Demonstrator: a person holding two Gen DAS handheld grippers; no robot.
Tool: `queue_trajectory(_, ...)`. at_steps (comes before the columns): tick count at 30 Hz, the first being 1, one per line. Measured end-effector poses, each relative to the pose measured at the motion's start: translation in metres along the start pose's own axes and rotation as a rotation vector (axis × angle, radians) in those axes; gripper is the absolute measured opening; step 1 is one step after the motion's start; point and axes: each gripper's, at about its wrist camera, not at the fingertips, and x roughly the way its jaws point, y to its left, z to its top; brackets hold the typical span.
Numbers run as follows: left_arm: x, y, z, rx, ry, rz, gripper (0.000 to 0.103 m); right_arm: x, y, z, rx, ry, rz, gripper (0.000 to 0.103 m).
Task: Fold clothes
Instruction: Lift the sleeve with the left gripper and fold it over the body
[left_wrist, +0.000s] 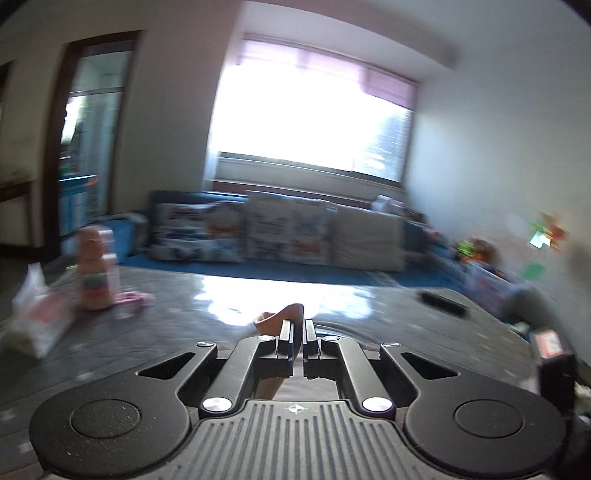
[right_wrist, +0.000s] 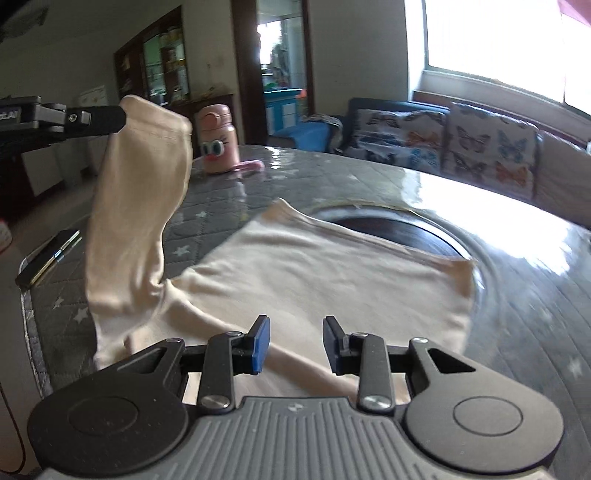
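A cream garment (right_wrist: 314, 280) lies spread on the round table (right_wrist: 517, 295), which has a grey starred cover. One sleeve (right_wrist: 136, 206) is lifted up at the left. My left gripper (right_wrist: 123, 112) is shut on the sleeve's end, well above the table. In the left wrist view the left gripper (left_wrist: 298, 325) has its jaws together, and a bit of cream cloth (left_wrist: 284, 315) shows at the tips. My right gripper (right_wrist: 295, 341) hovers over the near part of the garment. Its blue-padded jaws stand apart with nothing pinched between them.
A pink bottle (right_wrist: 216, 142) with a cartoon face stands at the table's far side. A phone (right_wrist: 48, 258) lies near the left edge. A tissue pack (left_wrist: 37, 321) and a dark flat object (left_wrist: 443, 304) also rest on the table. A sofa (right_wrist: 443, 144) with butterfly cushions lies beyond.
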Motion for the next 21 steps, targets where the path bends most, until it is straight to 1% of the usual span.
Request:
queue_trajectory(3, 0.013, -0.03, -0.006, 0.058, 0.033, -0.09, 0.005, -0.012, -0.01, -0.011, 0.035, -0.001, -0.018, 0.031)
queue_trajectory(4, 0.018, -0.039, -0.009, 0.073, 0.054, -0.12, 0.005, -0.017, -0.015, -0.015, 0.053, 0.0, -0.021, 0.031)
queue_trajectory(5, 0.023, -0.046, -0.013, 0.09, 0.079, -0.148, 0.008, -0.021, -0.02, -0.02, 0.072, 0.001, -0.025, 0.031)
queue_trajectory(6, 0.028, -0.053, -0.017, 0.105, 0.103, -0.172, 0.009, -0.023, -0.023, -0.023, 0.088, 0.004, -0.025, 0.031)
queue_trajectory(8, 0.033, -0.064, -0.025, 0.148, 0.128, -0.201, 0.009, -0.026, -0.028, -0.029, 0.109, 0.011, -0.028, 0.031)
queue_trajectory(10, 0.033, -0.067, -0.03, 0.179, 0.139, -0.216, 0.012, -0.03, -0.032, -0.034, 0.12, 0.025, -0.035, 0.031)
queue_trajectory(11, 0.031, -0.067, -0.031, 0.189, 0.141, -0.218, 0.019, -0.031, -0.034, -0.037, 0.122, 0.032, -0.039, 0.031)
queue_trajectory(12, 0.029, -0.063, -0.032, 0.195, 0.138, -0.211, 0.029, -0.033, -0.035, -0.04, 0.123, 0.039, -0.043, 0.031)
queue_trajectory(14, 0.023, -0.052, -0.033, 0.204, 0.127, -0.177, 0.037, -0.038, -0.038, -0.045, 0.124, 0.053, -0.054, 0.031)
queue_trajectory(17, 0.018, -0.023, -0.037, 0.194, 0.141, -0.104, 0.037, -0.047, -0.04, -0.05, 0.123, 0.058, -0.068, 0.031)
queue_trajectory(21, 0.011, 0.015, -0.057, 0.189, 0.194, 0.009, 0.039, -0.064, -0.043, -0.052, 0.146, 0.037, -0.073, 0.031)
